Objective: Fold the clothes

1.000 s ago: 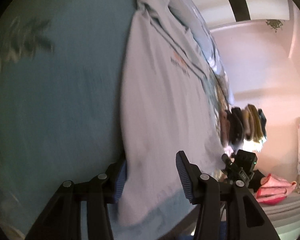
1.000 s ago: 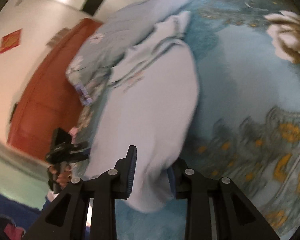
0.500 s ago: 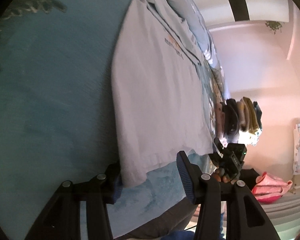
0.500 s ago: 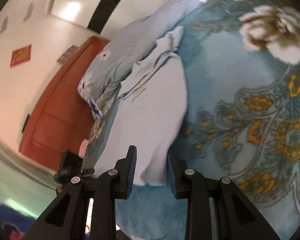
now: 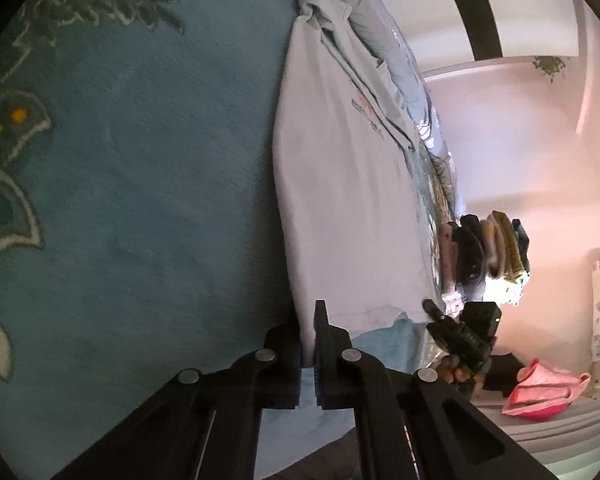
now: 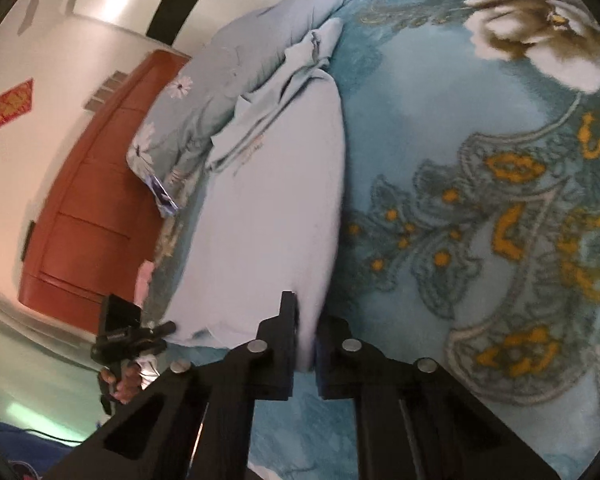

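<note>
A pale grey shirt [image 5: 340,200] lies lengthwise on a bed covered by a teal floral blanket [image 5: 140,200]. In the left wrist view it runs from the crumpled collar at the top centre of the frame down to its hem at the lower centre. In the right wrist view the same shirt [image 6: 276,220] fills the middle of the frame, with a rolled blue duvet [image 6: 236,60] just beyond the collar.

The left tongs [image 5: 308,344] are pressed together on 1 hem corner, the cloth pinched between the pads at the lower centre of the frame. The right tongs [image 6: 306,332] likewise pinch the other hem corner, at the lower centre of their own view. Each view also shows the other tool at the far corner of the hem, gripped in a hand [image 5: 460,376].

The shirt looks narrow for its length, with a sleeve lying over the chest, so it may already be folded in along the sides; the pictures do not settle that.

My guess is the shirt is light, thin and limp, so it will sag and drape between the 2 grips, and the plush blanket may drag on it. The 2 hem corners are a sound place to hold, since they keep the hem taut and level. A stack of folded clothes [image 5: 484,252] sits at the right of the left view.
</note>
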